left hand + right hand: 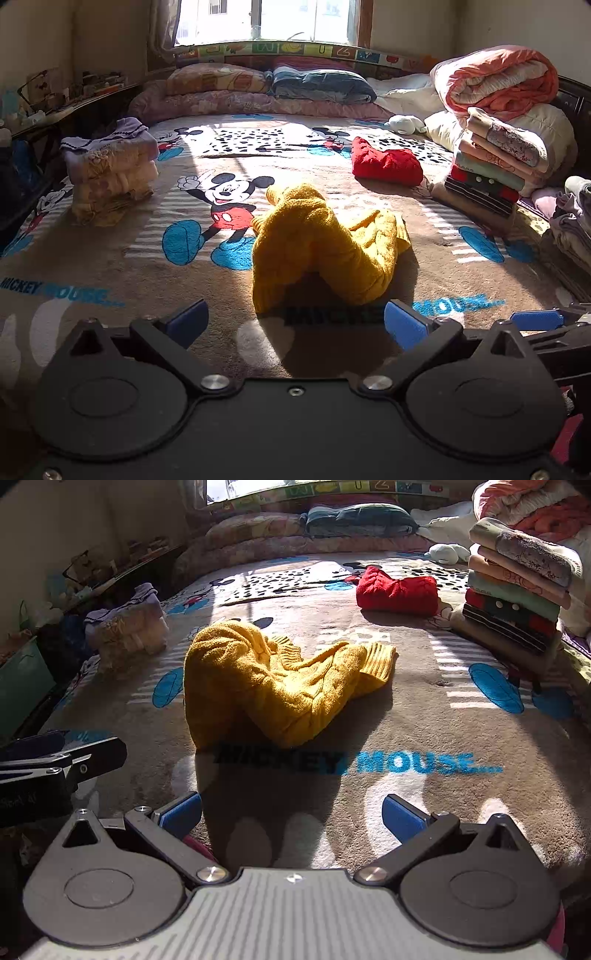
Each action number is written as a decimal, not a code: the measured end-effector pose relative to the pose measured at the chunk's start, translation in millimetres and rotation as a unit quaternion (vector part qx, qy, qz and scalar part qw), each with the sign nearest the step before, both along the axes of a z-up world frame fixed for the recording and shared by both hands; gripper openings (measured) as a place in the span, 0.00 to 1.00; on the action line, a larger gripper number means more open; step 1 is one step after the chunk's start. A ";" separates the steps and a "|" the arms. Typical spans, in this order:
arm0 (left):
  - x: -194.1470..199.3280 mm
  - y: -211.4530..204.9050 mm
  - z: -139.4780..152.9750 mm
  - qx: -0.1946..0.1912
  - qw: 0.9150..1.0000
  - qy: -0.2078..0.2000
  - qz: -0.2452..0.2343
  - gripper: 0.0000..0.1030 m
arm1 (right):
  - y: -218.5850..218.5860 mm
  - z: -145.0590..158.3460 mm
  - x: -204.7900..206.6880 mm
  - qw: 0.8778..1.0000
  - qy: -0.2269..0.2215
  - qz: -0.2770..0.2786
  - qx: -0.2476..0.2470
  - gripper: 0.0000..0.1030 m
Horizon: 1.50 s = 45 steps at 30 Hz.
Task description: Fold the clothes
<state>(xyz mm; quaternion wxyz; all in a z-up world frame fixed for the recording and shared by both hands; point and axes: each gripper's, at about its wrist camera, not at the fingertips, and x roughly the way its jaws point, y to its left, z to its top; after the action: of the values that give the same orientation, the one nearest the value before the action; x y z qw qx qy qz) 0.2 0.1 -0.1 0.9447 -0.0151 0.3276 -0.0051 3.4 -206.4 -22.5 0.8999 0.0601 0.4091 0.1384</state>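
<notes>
A yellow knit sweater (321, 243) lies crumpled in a heap on the bed's Mickey Mouse blanket (110, 266); in the right wrist view the sweater (273, 683) sits ahead with one ribbed cuff stretched to the right. My left gripper (295, 323) is open just short of the heap's near edge, holding nothing. My right gripper (291, 812) is open too, a little further back from the sweater, over the printed lettering. The right gripper's blue fingertips (537, 319) show at the left view's right edge, and the left gripper's fingers (62, 757) at the right view's left edge.
A folded red sweater (386, 166) lies behind on the right, beside a tall stack of folded clothes (498, 162) and rolled quilts (498, 77). Another folded pile (110, 173) stands at the left. Pillows (317, 85) line the window end. A cluttered shelf (55, 99) runs along the left.
</notes>
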 end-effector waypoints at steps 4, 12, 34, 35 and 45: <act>0.5 1.9 -0.6 -0.018 1.000 0.005 0.001 1.00 | -0.5 -0.2 0.4 1.000 -0.004 -0.001 0.003 1.00; -0.7 -0.6 -3.5 -0.018 1.000 0.001 0.001 1.00 | -4.0 -1.1 1.9 1.000 -0.003 0.001 0.008 1.00; -2.3 -1.0 -6.5 -0.023 1.000 0.000 0.003 1.00 | 3.6 -0.5 1.3 1.000 0.000 0.002 0.002 1.00; -2.4 -1.0 -6.5 -0.023 1.000 0.000 0.003 1.00 | 3.6 -0.5 1.1 1.000 0.000 0.002 0.002 1.00; -3.7 0.8 -7.6 -0.025 1.000 0.000 0.001 1.00 | 3.2 -1.1 1.3 1.000 0.000 0.002 0.003 1.00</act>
<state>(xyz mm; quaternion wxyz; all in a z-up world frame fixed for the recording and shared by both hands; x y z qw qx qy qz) -3.5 0.9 -7.7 0.9439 -0.0393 0.3276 -0.0124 4.7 -203.2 -23.6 0.8995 0.0619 0.4087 0.1419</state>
